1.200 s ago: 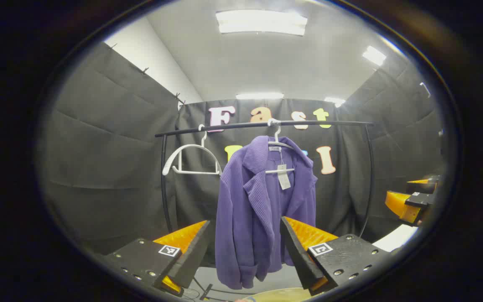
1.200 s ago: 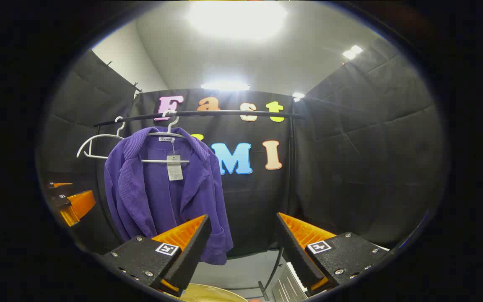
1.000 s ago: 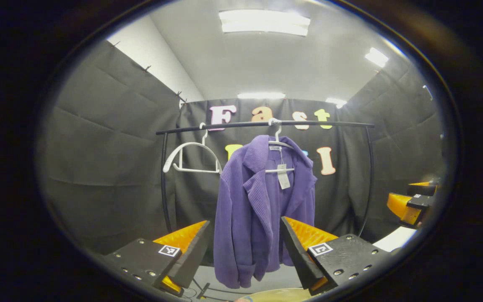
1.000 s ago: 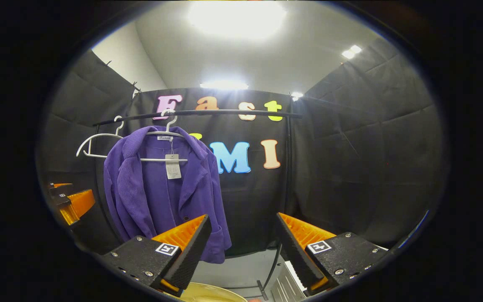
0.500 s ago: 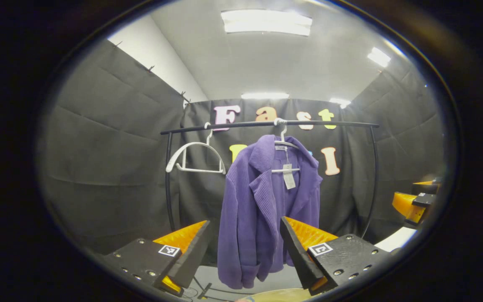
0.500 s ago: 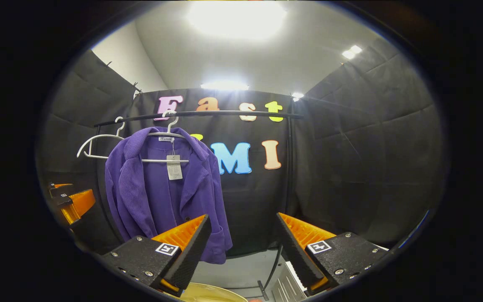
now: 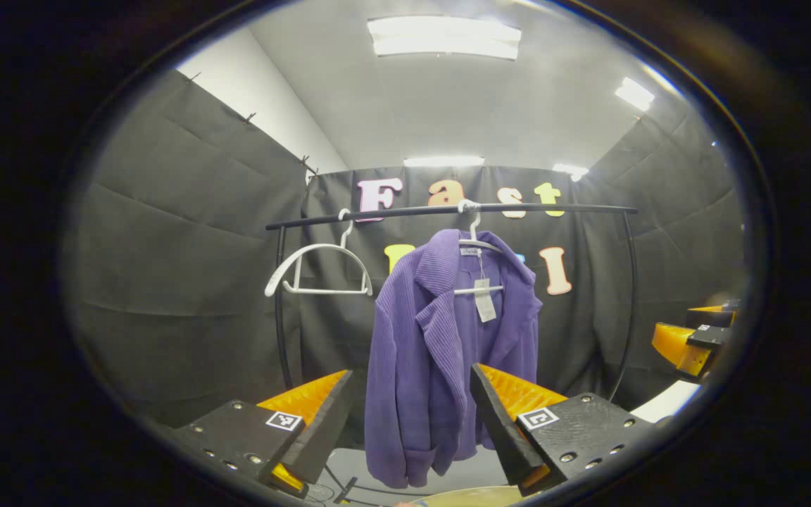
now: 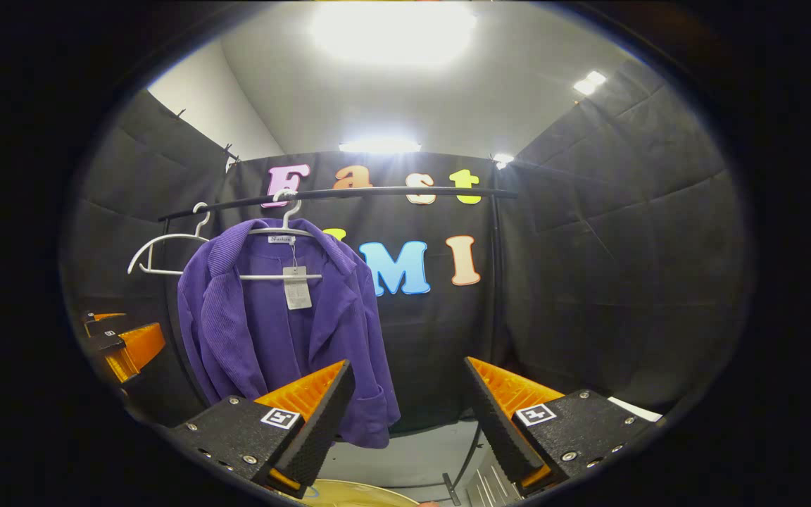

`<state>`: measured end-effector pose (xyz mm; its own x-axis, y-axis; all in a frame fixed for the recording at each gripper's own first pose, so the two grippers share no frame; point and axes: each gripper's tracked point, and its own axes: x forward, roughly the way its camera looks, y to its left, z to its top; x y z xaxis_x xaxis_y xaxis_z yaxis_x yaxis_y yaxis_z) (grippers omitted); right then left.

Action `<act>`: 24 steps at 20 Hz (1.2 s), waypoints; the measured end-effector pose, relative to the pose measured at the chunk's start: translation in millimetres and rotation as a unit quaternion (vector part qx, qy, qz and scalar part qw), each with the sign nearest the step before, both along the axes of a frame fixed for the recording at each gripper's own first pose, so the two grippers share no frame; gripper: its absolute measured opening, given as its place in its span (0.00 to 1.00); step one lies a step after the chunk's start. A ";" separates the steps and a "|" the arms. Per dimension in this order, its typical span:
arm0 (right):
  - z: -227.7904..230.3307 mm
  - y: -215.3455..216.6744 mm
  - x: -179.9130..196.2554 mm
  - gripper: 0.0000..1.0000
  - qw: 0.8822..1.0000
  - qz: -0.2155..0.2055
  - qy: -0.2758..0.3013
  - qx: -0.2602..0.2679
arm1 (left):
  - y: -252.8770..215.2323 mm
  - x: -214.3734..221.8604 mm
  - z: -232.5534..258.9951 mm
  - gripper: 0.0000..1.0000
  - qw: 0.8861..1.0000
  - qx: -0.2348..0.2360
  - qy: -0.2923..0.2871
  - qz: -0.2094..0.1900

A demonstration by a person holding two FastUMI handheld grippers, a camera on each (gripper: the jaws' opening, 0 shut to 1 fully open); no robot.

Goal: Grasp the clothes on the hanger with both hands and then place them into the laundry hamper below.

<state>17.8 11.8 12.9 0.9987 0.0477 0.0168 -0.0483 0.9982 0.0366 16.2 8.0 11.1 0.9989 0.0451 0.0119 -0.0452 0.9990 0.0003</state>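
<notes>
Both fingers (image 7: 321, 415) seemingly short of jacket (image 7: 441, 352)

I get bright, even light from the ceiling panels (image 7: 443, 36). In the right gripper view the nearest ceiling panel (image 8: 393, 29) blows out into white glare. The fisheye bends the clothes rail (image 7: 448, 210) and darkens the rim. The purple jacket (image 7: 441, 352) reads sharp, with its folds softly shaded.
</notes>
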 end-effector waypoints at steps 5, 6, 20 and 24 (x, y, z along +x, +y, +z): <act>27.5 15.2 29.7 0.95 0.999 0.032 -0.034 0.004 | -9.6 16.5 25.1 0.99 1.000 -0.005 -0.023 0.009; 34.6 18.6 36.8 0.95 0.998 0.040 -0.042 0.006 | -10.8 19.8 29.9 0.99 0.999 -0.008 -0.026 0.016; 61.0 73.2 148.9 0.92 0.985 0.153 -0.057 0.054 | -20.5 97.7 35.3 0.99 0.996 0.022 -0.022 0.087; 54.4 83.9 180.1 0.95 0.983 0.168 -0.047 0.058 | -21.5 113.5 27.5 0.99 0.994 0.030 -0.014 0.104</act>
